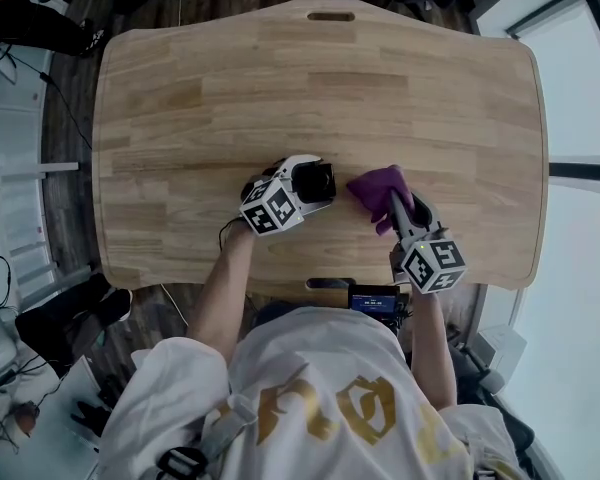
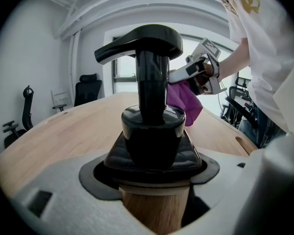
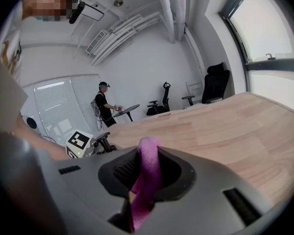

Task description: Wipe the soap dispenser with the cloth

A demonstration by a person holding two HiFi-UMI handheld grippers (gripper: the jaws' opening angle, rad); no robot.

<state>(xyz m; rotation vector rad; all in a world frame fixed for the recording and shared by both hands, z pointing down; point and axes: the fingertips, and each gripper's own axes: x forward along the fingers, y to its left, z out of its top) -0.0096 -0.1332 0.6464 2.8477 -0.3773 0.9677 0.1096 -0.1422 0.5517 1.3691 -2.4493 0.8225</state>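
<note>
left claw [image 1: 318, 180] closed on black-pump, wooden-bodied soap dispenser [image 2: 152, 131], frame centre | right claw [image 1: 402, 211] pinching purple cloth [image 1: 377, 189], just right of dispenser, contact unclear | both above light wooden bench [image 1: 180, 118]

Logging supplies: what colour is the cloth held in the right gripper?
Purple; the soft cloth in the right gripper shows best in head view.

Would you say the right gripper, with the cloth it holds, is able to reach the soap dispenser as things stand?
Probably yes. The right gripper holds the cloth just beside the soap dispenser, which the left gripper holds; only bare table lies between them.
</note>
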